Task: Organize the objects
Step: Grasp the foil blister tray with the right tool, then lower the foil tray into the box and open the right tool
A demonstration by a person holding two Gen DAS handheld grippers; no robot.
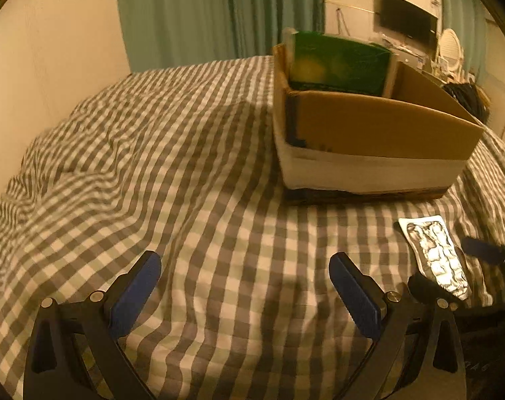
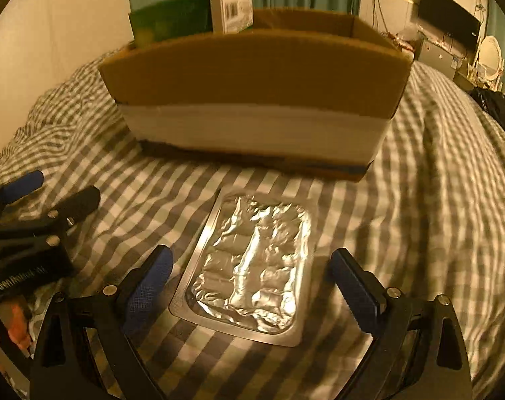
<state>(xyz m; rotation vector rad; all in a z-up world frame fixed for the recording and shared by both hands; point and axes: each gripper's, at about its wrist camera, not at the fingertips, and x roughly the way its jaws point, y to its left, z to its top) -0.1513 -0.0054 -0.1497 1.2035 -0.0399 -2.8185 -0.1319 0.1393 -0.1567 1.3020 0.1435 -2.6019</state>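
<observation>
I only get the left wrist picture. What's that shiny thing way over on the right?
Observer: A silver foil blister pack, lying flat on the checked bedspread in front of the cardboard box.
Operator: Is the other gripper grabbing it?
Observer: Not yet. The right gripper is open, one of its fingers on each side of the pack.
Operator: Is there only the green box inside?
Observer: No. Beside the green box stands a small pale box with a barcode.
</observation>
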